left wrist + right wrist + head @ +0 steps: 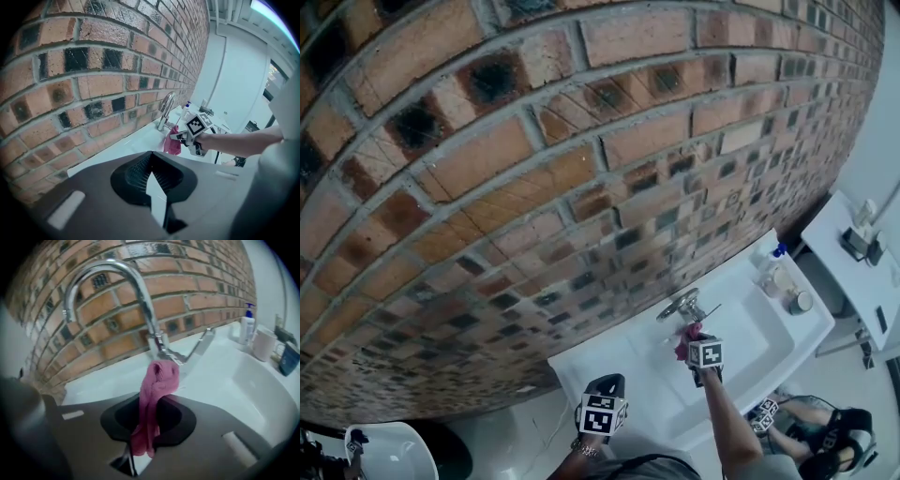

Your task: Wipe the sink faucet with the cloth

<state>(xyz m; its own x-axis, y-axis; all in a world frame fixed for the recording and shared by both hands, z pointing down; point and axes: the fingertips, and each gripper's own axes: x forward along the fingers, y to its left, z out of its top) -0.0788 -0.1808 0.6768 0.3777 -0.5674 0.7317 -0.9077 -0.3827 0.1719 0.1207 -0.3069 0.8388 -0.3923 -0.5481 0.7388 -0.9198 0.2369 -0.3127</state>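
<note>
The right gripper (pixel 150 425) pinches the cloth (pixel 157 394) right by the faucet (pixel 136 291). The left gripper (pixel 154 183) is squeezed together on nothing. Wiping looks barely begun.

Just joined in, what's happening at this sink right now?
The right tongs are shut on a pink cloth, holding it up at the base of the chrome faucet on the white sink. The left tongs are shut and empty, back at the sink's near edge, away from the faucet.
</note>
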